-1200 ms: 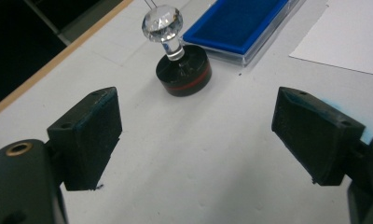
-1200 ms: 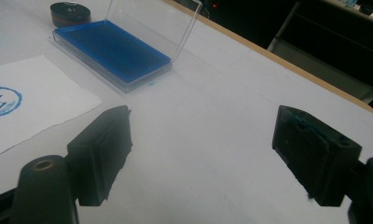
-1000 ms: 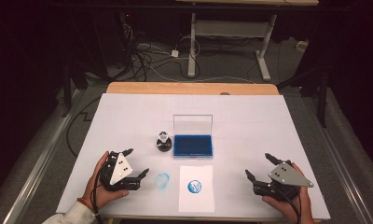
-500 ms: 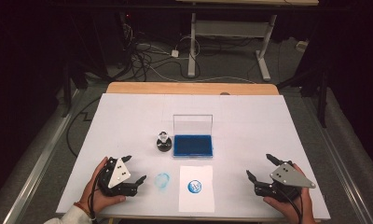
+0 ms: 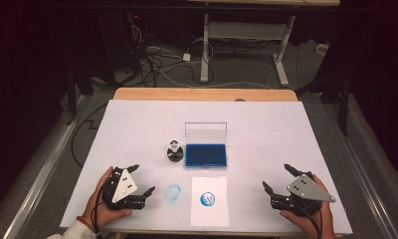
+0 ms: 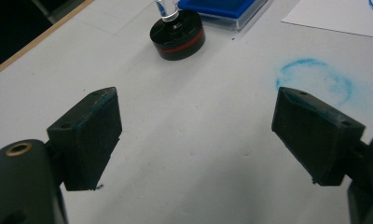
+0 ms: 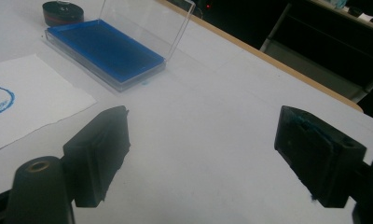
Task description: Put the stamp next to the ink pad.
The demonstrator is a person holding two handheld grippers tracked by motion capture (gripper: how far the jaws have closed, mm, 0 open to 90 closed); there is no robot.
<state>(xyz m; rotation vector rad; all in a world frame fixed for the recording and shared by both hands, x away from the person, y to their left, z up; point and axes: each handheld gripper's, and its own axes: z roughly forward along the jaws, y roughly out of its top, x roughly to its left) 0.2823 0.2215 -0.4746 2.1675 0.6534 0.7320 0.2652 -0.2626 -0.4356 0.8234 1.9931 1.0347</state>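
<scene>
So the round stamp (image 5: 174, 151) is sitting upright on the counter (image 5: 266, 129), just left of the open blue ink pad (image 5: 206, 155), nobody touching it. The paper sheet (image 5: 209, 211) in front of the pad already carries a blue round print (image 5: 208, 199), and there's a stray blue smudge (image 5: 173, 193) on the counter beside it, so I'd say the stamping looks done, maybe just closing the pad is left. Left tool (image 5: 140, 185) and right tool (image 5: 277, 178) both rest low near the front edge, jaws spread wide, holding nothing.
</scene>
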